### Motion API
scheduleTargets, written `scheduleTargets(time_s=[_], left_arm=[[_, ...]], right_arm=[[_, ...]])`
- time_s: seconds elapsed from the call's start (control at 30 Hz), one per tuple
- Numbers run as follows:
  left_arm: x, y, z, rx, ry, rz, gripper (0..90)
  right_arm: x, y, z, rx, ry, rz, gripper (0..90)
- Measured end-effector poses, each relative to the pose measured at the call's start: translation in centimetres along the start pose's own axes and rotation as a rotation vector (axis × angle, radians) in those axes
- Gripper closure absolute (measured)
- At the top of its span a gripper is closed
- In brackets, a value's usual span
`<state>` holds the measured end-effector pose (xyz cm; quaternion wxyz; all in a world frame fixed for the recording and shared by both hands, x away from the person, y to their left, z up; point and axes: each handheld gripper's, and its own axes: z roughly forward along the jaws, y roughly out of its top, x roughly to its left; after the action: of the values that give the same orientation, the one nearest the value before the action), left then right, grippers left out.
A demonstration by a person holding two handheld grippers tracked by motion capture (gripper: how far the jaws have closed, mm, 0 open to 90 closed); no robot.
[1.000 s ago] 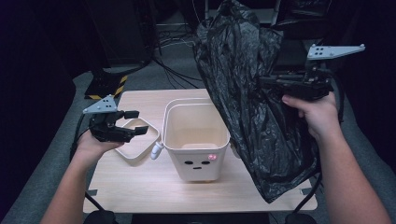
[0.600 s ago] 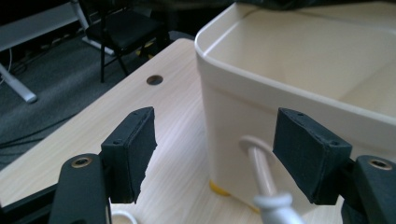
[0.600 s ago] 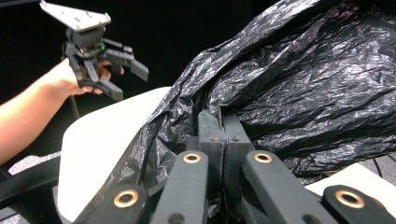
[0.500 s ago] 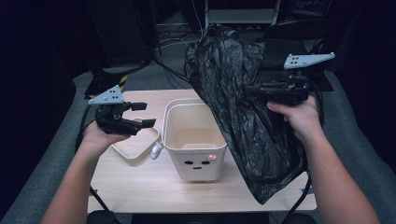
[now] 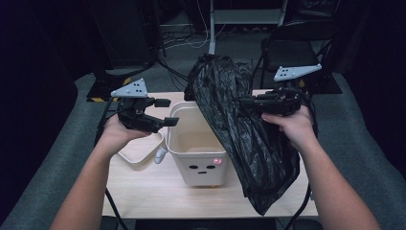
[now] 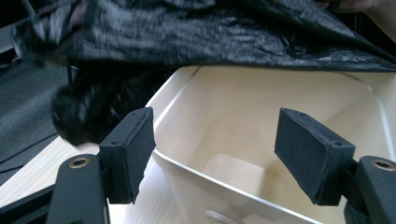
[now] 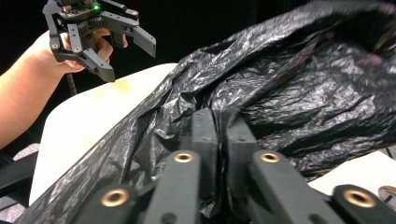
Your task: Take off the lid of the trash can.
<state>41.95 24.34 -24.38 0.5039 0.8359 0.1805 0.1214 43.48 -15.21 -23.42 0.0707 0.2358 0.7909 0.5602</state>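
A cream plastic bin point(image 5: 201, 167) with a small face on its front stands on the wooden table point(image 5: 143, 191). A large black plastic bag point(image 5: 239, 134) hangs over the bin's right side and drapes down to the table's front edge. My right gripper point(image 5: 245, 101) is shut on a fold of the bag point(image 7: 303, 93), though its jaws have just been easing apart with the film still pinched between them point(image 7: 219, 126). My left gripper point(image 5: 168, 111) is open in the air by the bin's left rim, facing the bin's inside point(image 6: 261, 140) with nothing between its jaws point(image 6: 215, 144).
A shallow cream lid point(image 5: 139, 154) lies on the table left of the bin, under my left hand. A folding chair point(image 5: 297, 45) and cables stand on the dark floor behind the table.
The right hand has brought the bag down and left, so it now hangs over the bin. The left gripper has risen off the table and moved toward the bin's rim.
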Motion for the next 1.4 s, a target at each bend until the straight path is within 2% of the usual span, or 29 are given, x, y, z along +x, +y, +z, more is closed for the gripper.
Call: scheduleTargets(time_s=[0.03,0.17,0.27,0.33,0.37,0.4,0.5,0.53,0.63,0.8,1.0,1.03,1.1,1.13,1.17,1.37,1.4], left_arm=[[0.0,0.0,0.0,0.000,0.000,0.000,28.4],[0.1,-0.4,-0.1,0.002,0.004,-0.005,28.4],[0.3,-0.9,-0.4,0.004,0.012,-0.017,28.4],[0.4,-1.1,-0.7,0.004,0.018,-0.019,28.4],[0.4,-1.3,-0.9,0.002,0.020,-0.022,28.4],[0.4,-1.4,-1.0,0.000,0.022,-0.025,28.4],[0.6,-1.8,-1.4,0.000,0.032,-0.030,28.4],[0.6,-1.9,-1.5,-0.001,0.034,-0.034,28.3],[0.7,-2.3,-1.8,-0.012,0.034,-0.045,28.4],[0.8,-2.7,-2.2,-0.002,0.049,-0.046,28.5],[0.9,-3.0,-2.6,-0.004,0.056,-0.049,28.5],[0.9,-3.1,-2.6,-0.004,0.057,-0.048,28.5],[0.9,-3.1,-2.6,-0.005,0.058,-0.051,28.5],[1.0,-3.1,-2.7,-0.005,0.059,-0.050,28.6],[1.0,-3.2,-2.7,-0.006,0.059,-0.051,28.6],[1.1,-3.1,-2.8,-0.007,0.062,-0.055,28.8],[1.0,-3.1,-2.8,-0.007,0.063,-0.055,28.8]], right_arm=[[0.0,0.0,0.0,0.000,0.000,0.000,83.0],[0.8,0.0,0.9,0.016,-0.016,-0.030,70.6],[1.3,0.0,1.8,0.028,-0.028,-0.050,57.4],[1.4,-0.2,2.3,0.021,-0.028,-0.043,50.3],[1.4,-0.3,2.6,0.023,-0.036,-0.041,47.2],[1.6,-0.4,3.0,0.024,-0.065,-0.054,42.6],[1.6,-0.5,3.5,0.030,-0.084,-0.057,38.8],[1.6,-0.6,3.9,0.034,-0.107,-0.055,35.4],[1.7,-0.6,4.4,0.052,-0.132,-0.076,34.9],[1.7,-0.8,5.9,0.104,-0.160,-0.090,35.7],[0.9,-0.9,6.5,0.122,-0.165,-0.061,39.6],[0.6,-1.0,6.7,0.125,-0.154,-0.042,43.1],[0.5,-1.0,6.8,0.129,-0.142,-0.038,46.1],[0.3,-1.0,6.9,0.132,-0.141,-0.041,51.8],[0.3,-1.0,6.9,0.132,-0.141,-0.041,51.8],[0.1,-0.8,7.1,0.133,-0.139,-0.046,67.4],[0.1,-0.8,7.1,0.133,-0.139,-0.046,67.4]])
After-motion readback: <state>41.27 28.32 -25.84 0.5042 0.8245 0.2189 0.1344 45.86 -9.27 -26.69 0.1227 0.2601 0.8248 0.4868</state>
